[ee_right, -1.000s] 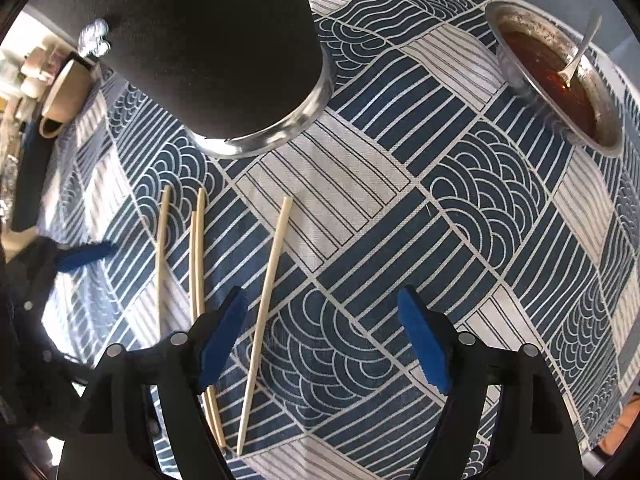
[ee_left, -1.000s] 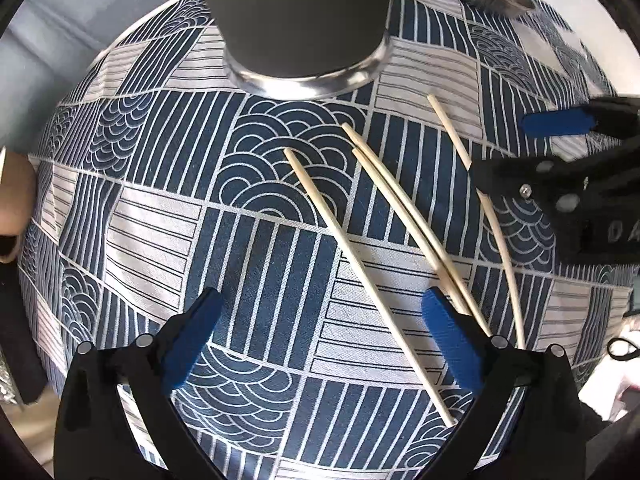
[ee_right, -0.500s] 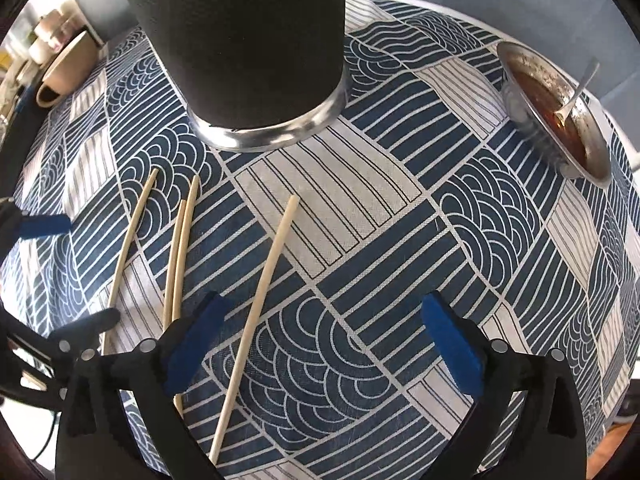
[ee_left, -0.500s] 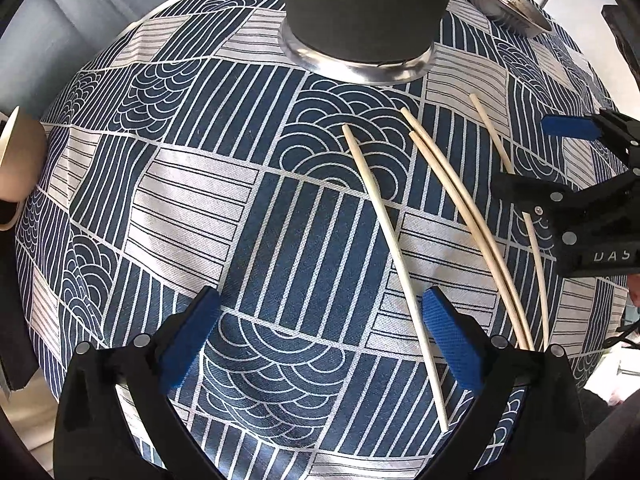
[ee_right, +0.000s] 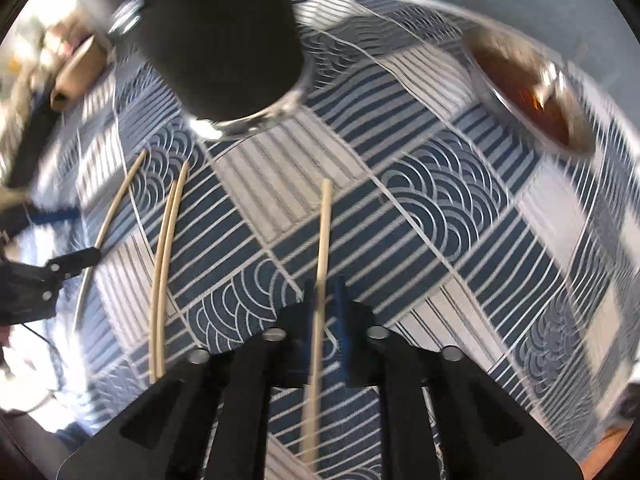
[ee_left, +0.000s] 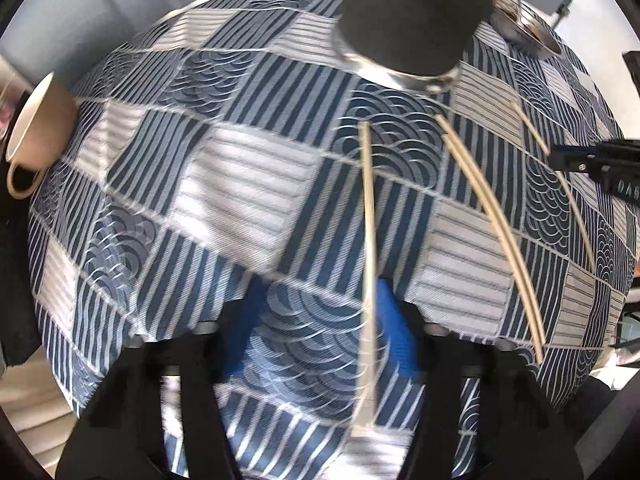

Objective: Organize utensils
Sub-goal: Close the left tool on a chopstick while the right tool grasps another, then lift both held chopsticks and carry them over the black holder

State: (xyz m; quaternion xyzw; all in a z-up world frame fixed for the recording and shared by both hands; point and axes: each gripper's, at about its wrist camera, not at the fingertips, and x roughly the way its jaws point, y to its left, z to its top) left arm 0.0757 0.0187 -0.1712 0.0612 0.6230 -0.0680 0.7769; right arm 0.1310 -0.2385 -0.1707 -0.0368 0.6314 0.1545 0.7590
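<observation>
Both jaws have narrowed, the right hand-held gripper (ee_right: 324, 300) closing around one chopstick (ee_right: 323, 240), the left hand-held gripper (ee_left: 320, 320) half-closed near another chopstick (ee_left: 370, 220); none yet in the black holder (ee_right: 224, 36).

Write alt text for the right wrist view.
The right gripper has its blue fingers narrowed around a single chopstick on a blue-and-white patterned tablecloth. Three more chopsticks lie to the left, a black cylindrical holder stands ahead, and a sauce bowl sits upper right.
</observation>
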